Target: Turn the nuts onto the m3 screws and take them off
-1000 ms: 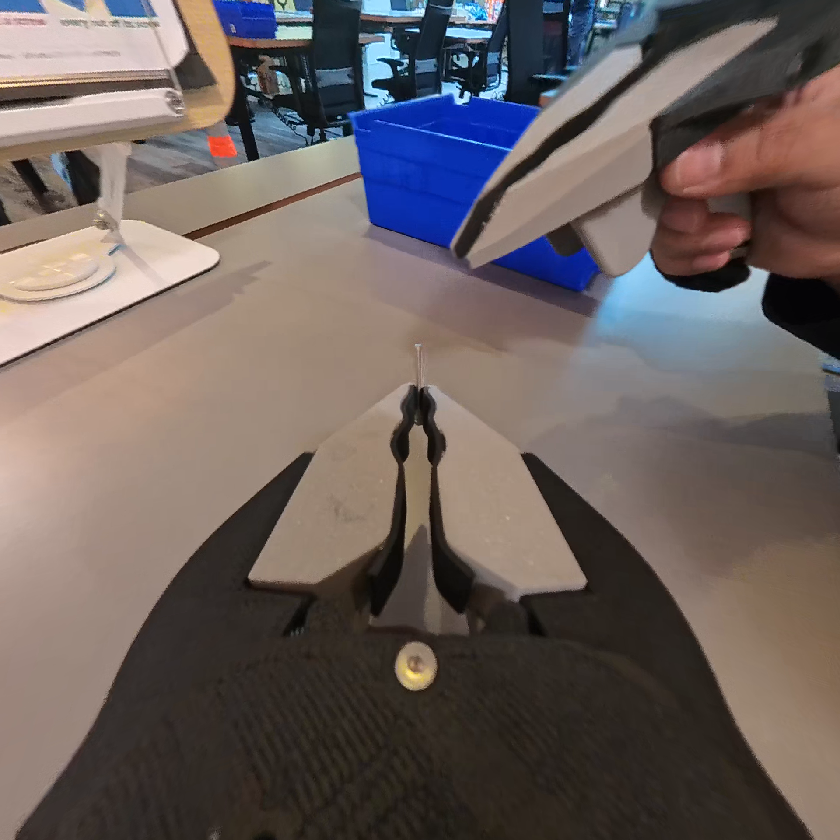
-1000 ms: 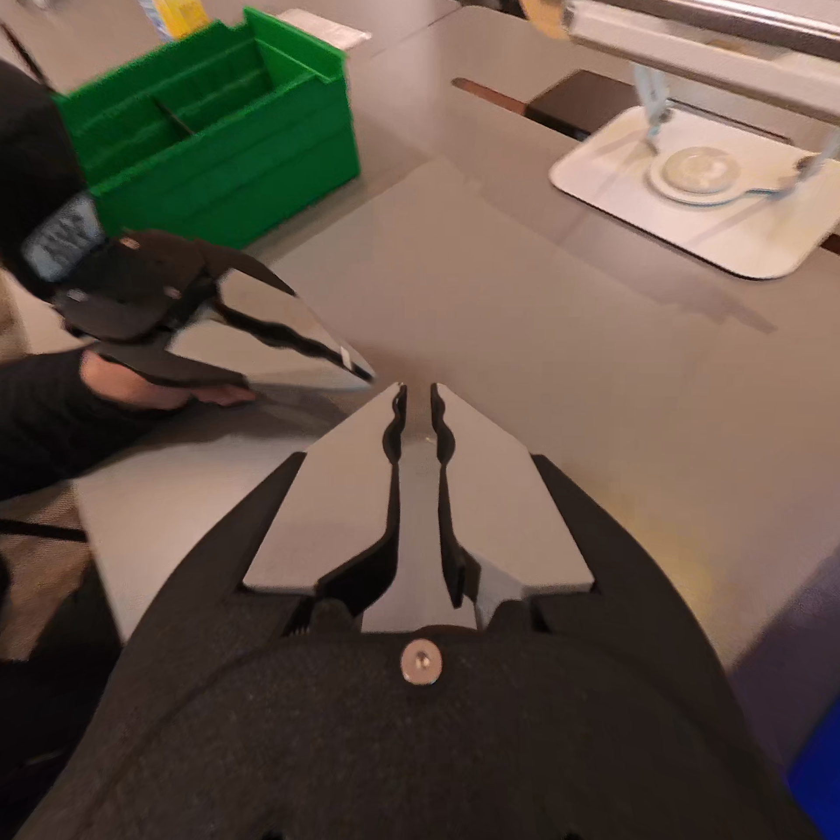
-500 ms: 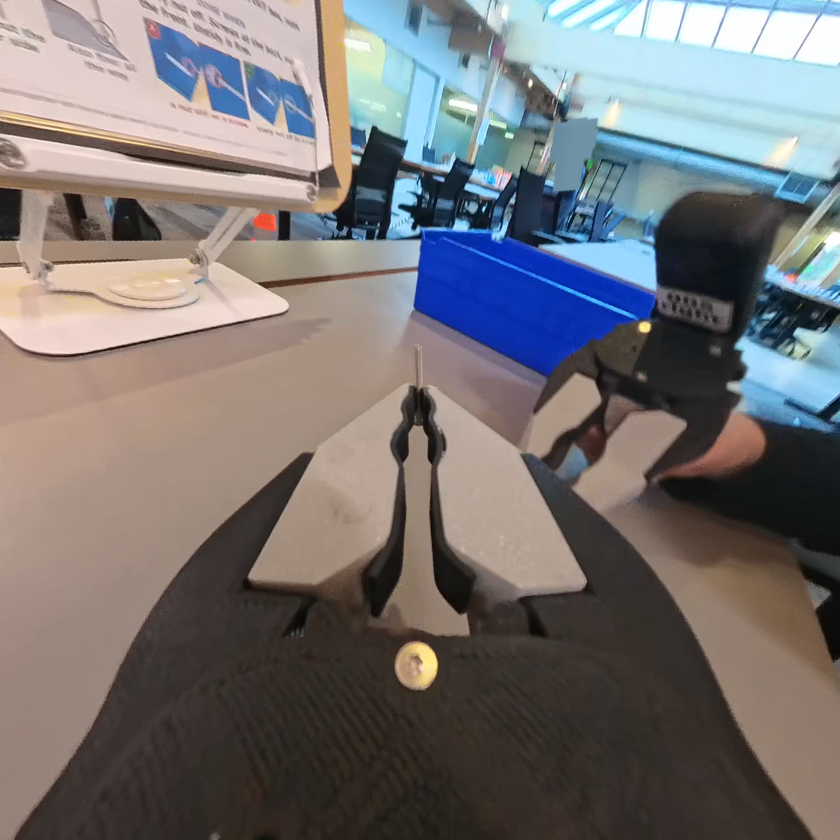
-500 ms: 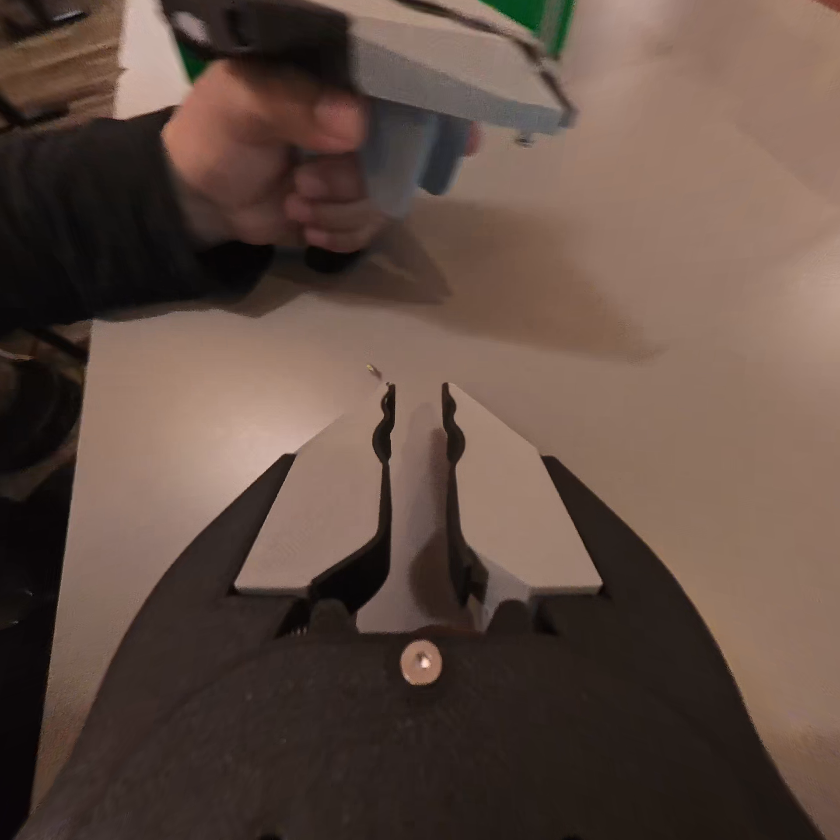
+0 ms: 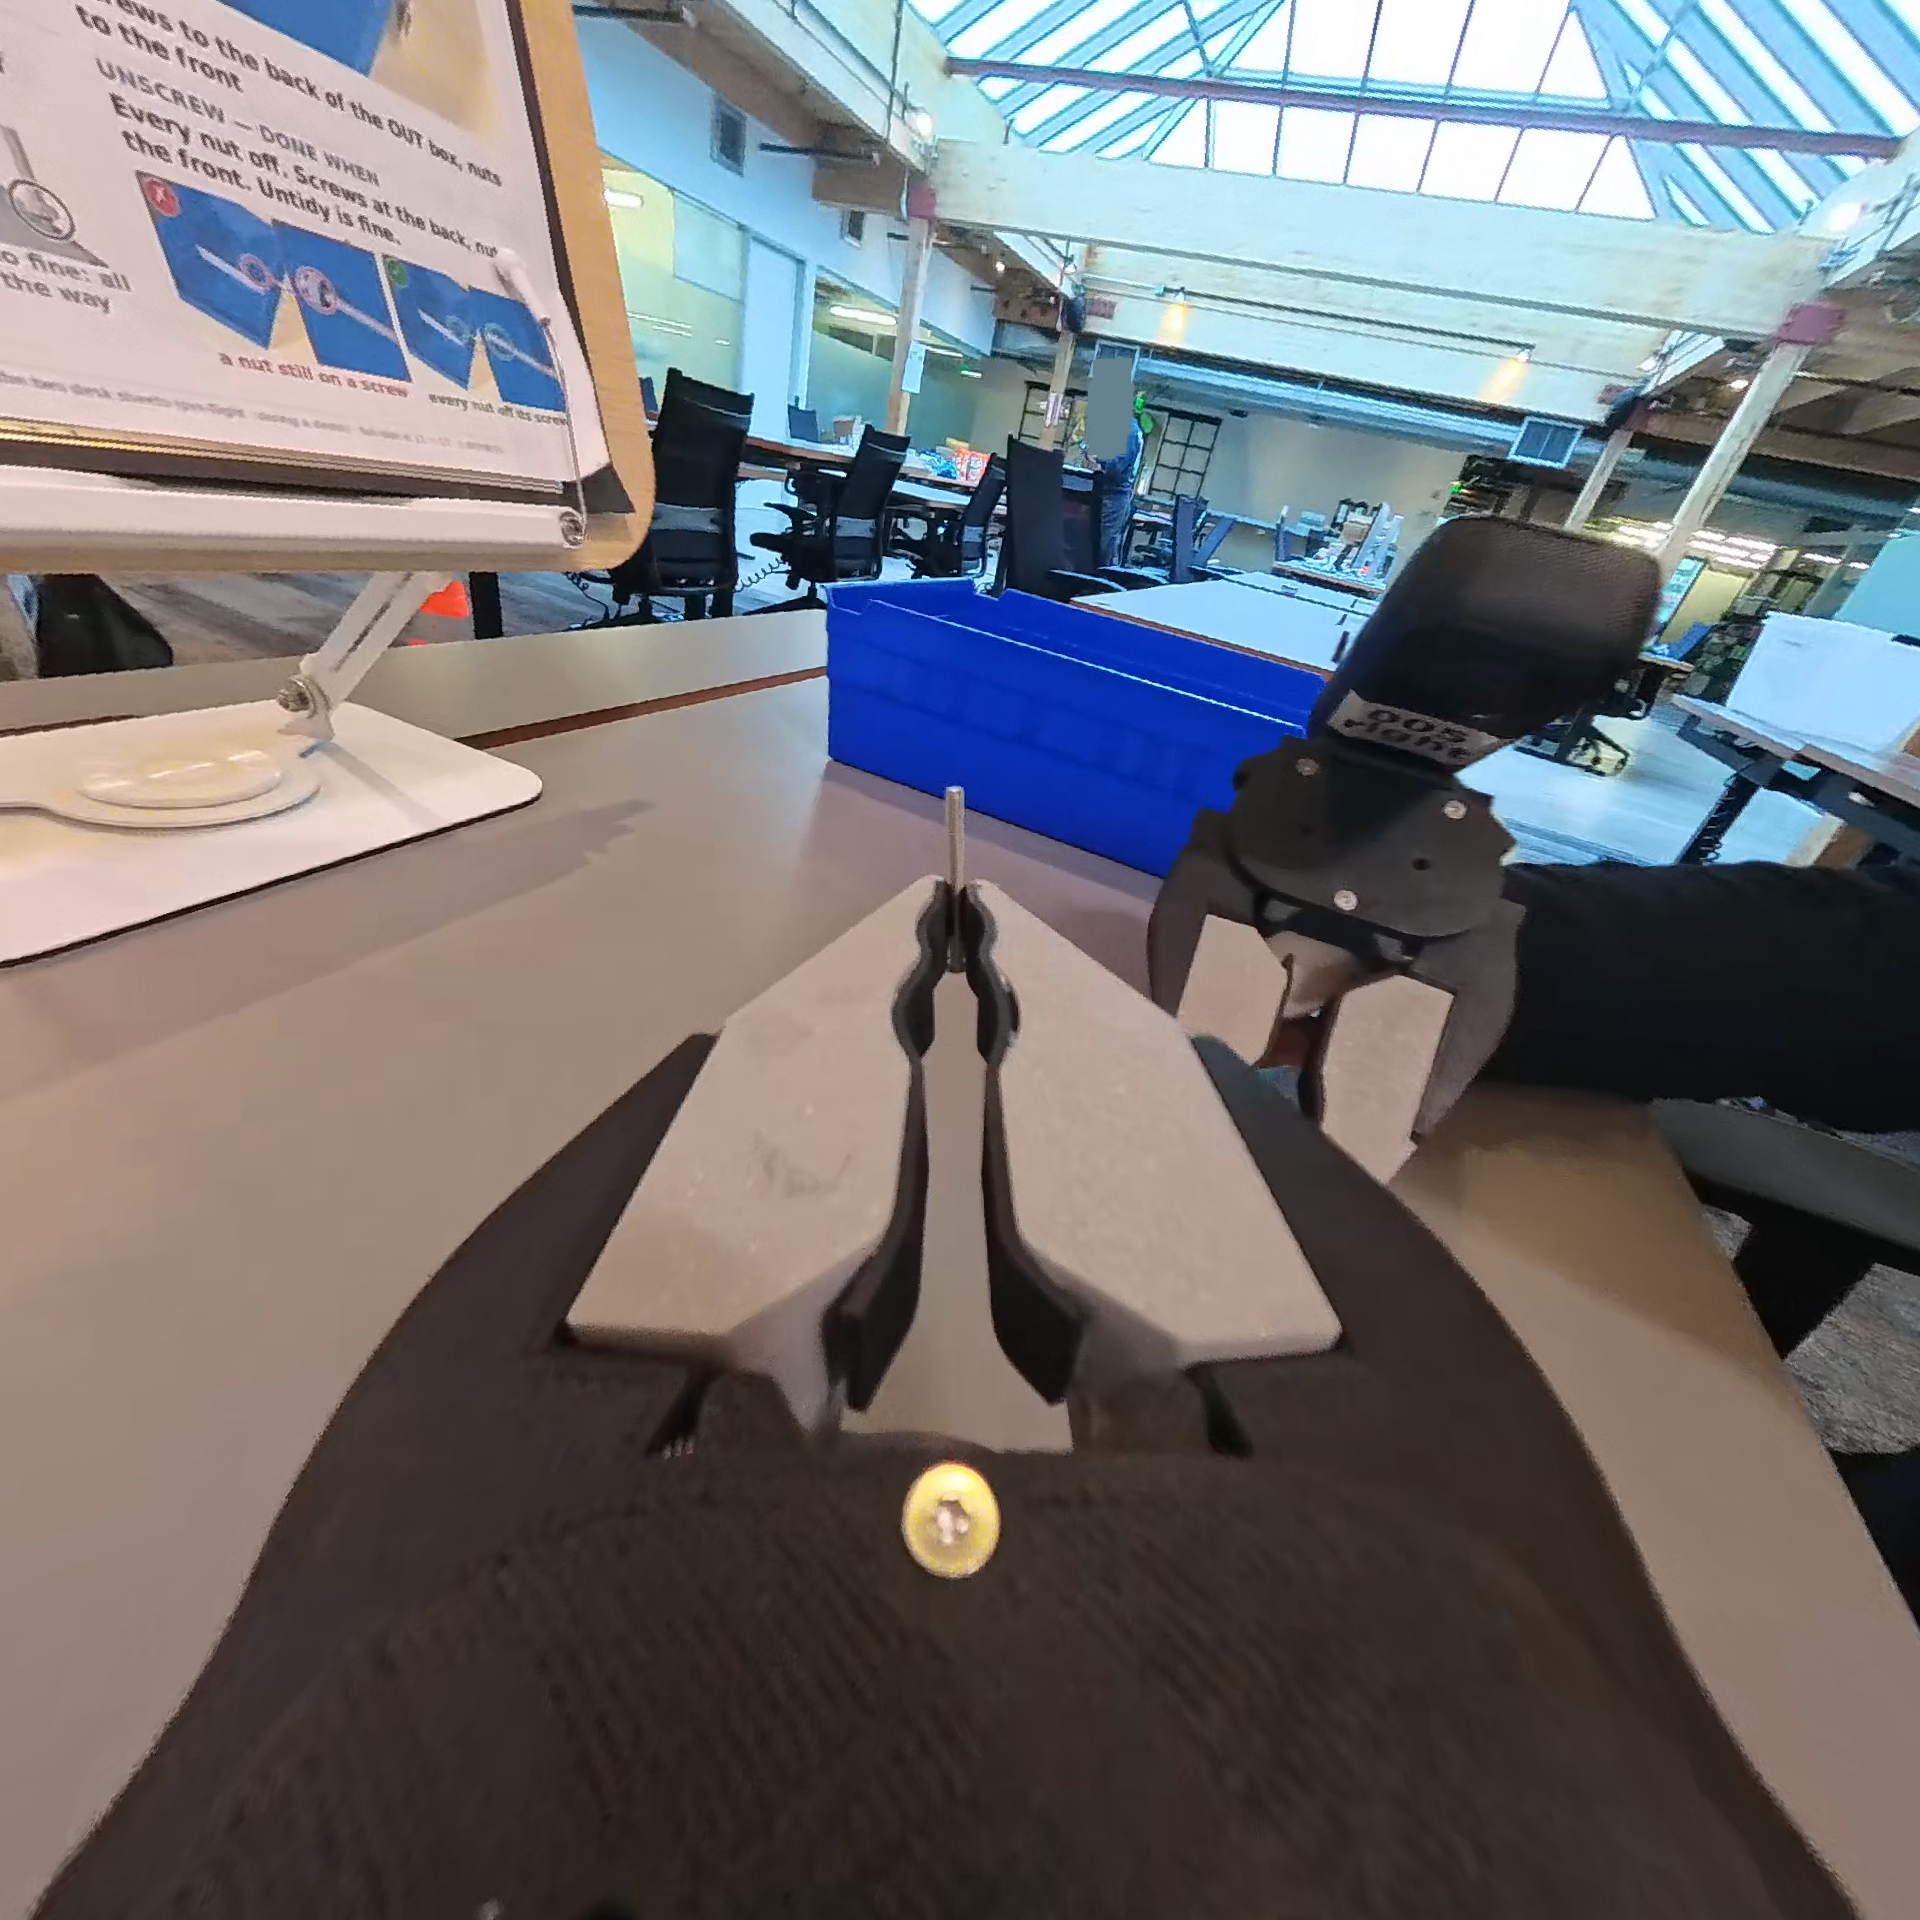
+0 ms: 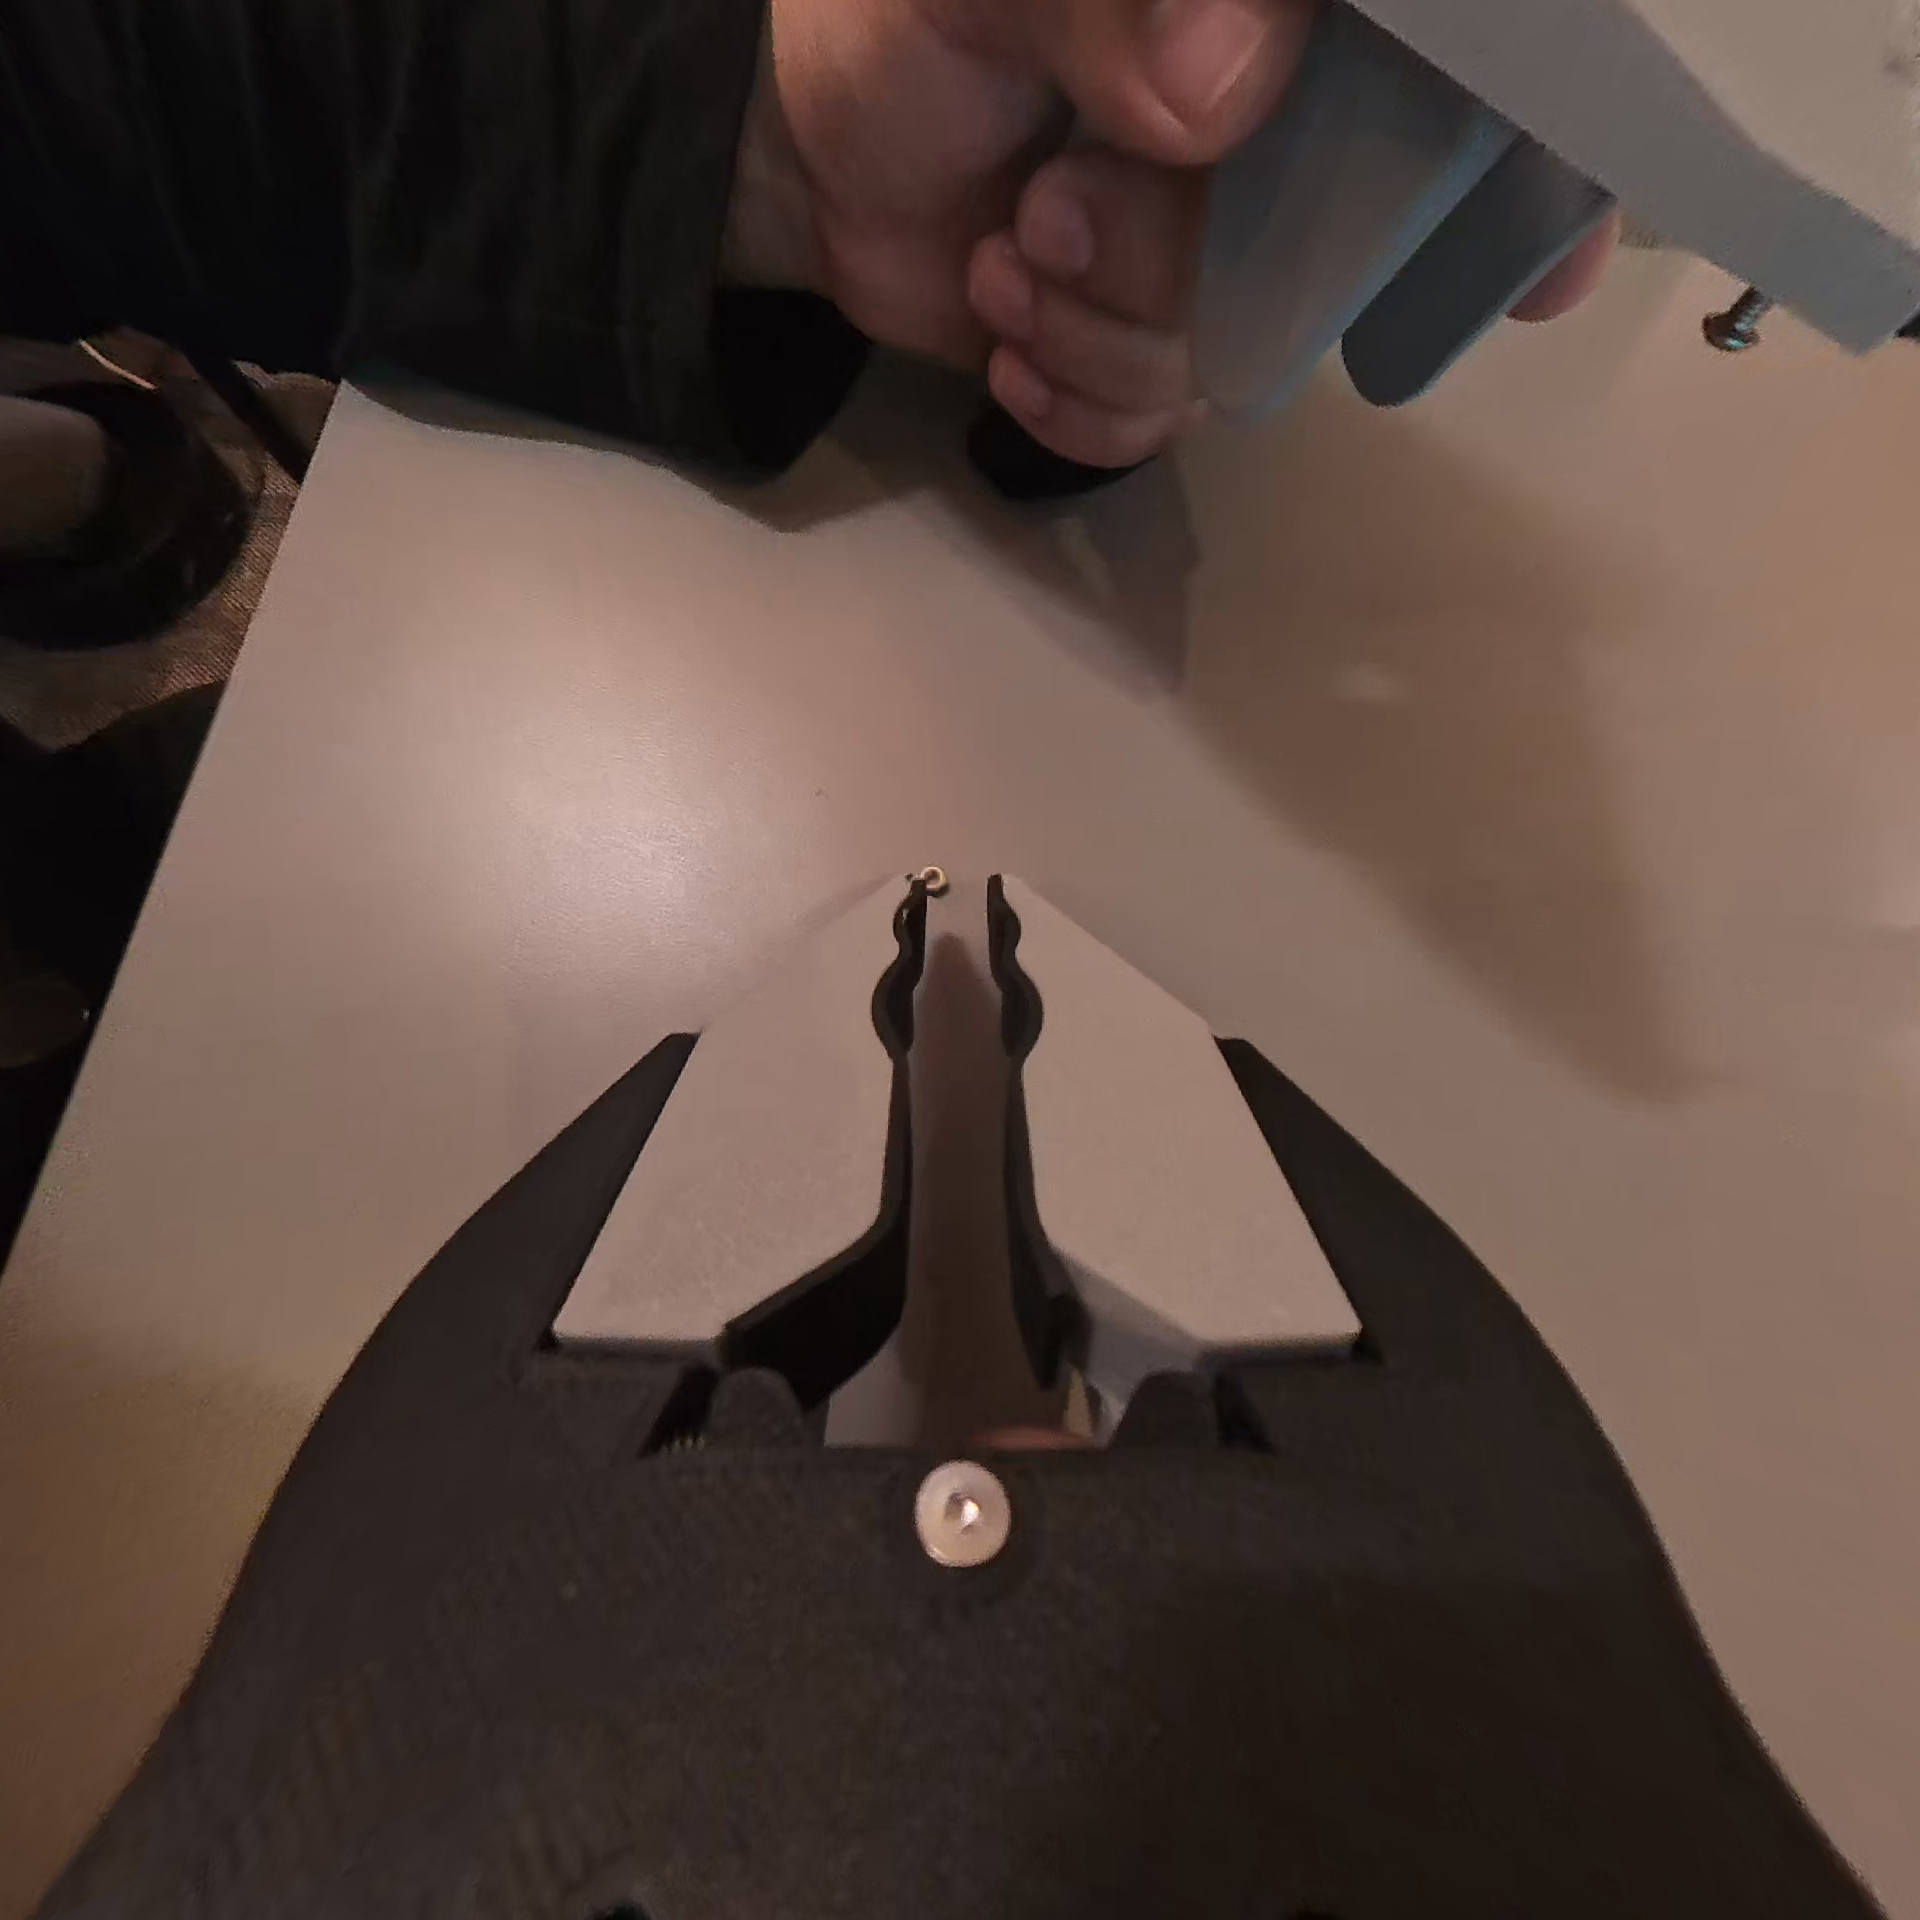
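My left gripper [image 5: 953, 902] is shut on a thin M3 screw [image 5: 953, 836] whose bare shaft sticks straight out past the tips, held above the table. In the right wrist view that gripper shows from below at the top right, with the screw's head [image 6: 1733, 324] poking out under it. My right gripper [image 6: 954, 885] is open with a narrow gap and points down at the table. A tiny nut [image 6: 934, 879] lies on the grey table [image 6: 582, 790] just at its left fingertip. The right gripper also shows in the left wrist view [image 5: 1311, 1013], low at the table's right edge.
A blue bin [image 5: 1049, 743] stands at the back of the table. A white stand [image 5: 249, 800] with an instruction sheet [image 5: 270, 229] is at the left. The table's near-left edge [image 6: 260, 623] is close to the nut. Office chairs and desks stand far behind. The gap from one gripper's tips to the other's is roughly 12 cm.
The right gripper swung down from mid-air to the table's edge and now stands over the nut. The left gripper tilted up to level, still holding the screw.
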A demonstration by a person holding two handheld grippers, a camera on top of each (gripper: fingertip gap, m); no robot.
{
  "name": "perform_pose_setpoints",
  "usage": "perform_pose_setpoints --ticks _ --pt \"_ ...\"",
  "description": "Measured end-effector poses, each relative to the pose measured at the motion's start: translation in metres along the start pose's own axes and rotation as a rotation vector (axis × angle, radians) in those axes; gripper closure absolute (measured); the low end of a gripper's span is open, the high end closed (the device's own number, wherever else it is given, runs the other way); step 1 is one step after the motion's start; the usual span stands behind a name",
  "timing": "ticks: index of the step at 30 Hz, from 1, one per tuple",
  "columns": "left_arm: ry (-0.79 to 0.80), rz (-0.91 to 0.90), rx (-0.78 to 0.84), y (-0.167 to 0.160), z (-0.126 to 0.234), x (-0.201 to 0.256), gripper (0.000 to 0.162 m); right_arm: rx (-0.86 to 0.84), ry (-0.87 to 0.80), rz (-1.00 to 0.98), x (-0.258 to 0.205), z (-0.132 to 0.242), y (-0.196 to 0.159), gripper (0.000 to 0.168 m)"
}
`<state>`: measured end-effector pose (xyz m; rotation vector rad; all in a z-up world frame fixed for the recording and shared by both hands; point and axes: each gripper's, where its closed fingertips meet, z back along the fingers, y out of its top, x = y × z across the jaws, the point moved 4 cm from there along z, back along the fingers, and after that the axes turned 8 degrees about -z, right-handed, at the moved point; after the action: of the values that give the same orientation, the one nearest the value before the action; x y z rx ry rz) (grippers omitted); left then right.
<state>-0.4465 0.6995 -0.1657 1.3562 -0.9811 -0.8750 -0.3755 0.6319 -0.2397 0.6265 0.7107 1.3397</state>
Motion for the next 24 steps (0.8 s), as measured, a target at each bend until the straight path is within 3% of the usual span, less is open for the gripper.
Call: perform_pose_setpoints --ticks 15,24 --pt "-0.025 -0.024 -0.043 -0.004 -0.004 0.007 0.162 -0.038 0.034 0.069 -0.002 -0.013 0.000 0.158" --pt "-0.031 -0.022 -0.048 -0.005 -0.005 0.008 0.162 -0.047 0.019 0.101 -0.002 -0.014 -0.001 0.166"
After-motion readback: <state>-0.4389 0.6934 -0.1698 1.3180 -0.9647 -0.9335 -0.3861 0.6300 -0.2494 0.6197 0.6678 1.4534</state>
